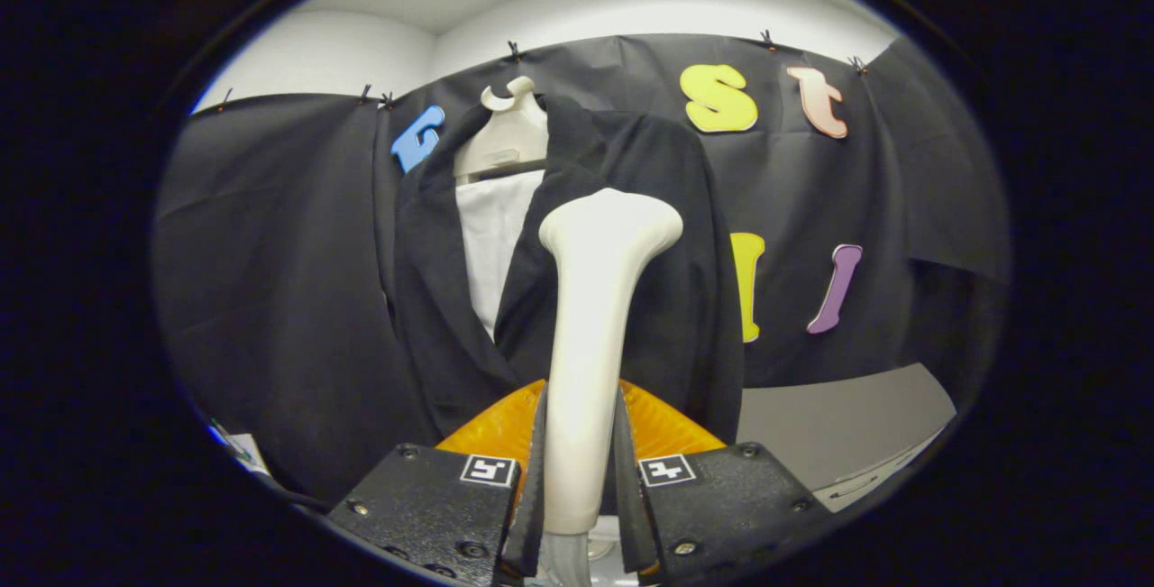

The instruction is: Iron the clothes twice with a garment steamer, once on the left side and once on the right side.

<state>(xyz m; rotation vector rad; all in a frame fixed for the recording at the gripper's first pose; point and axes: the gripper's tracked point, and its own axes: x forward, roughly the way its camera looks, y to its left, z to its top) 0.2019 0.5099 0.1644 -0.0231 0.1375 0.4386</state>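
Gripper [581, 479] clamped on the steamer [595, 334], both fingers pressing the sides of its handle low down, near where a hose seems to leave the bottom. Steamer standing upright between the fingers, flared head up and just short of the jacket [622, 208], over the lapel on the far side from the pale shirt [491, 235]; touching or not, cannot tell. Jacket hanging on a hanger [505, 132], front open, hem falling behind the fingers. Probably light and rigid, this steamer: smooth moulded plastic, likely slick, so a low firm pinch on the straight shaft looks right, though a trailing hose would tug at it. Jacket soft and limp, bound to swing or bunch if pushed hard; best swept with light contact, head kept flat to the cloth. Pointed straight at the jacket and roughly level, fingers side by side, handle vertical. An orange ribbed piece [496, 425] sitting just behind the fingers, below the jacket's hem. Grey floor [838, 425] beside the jacket.
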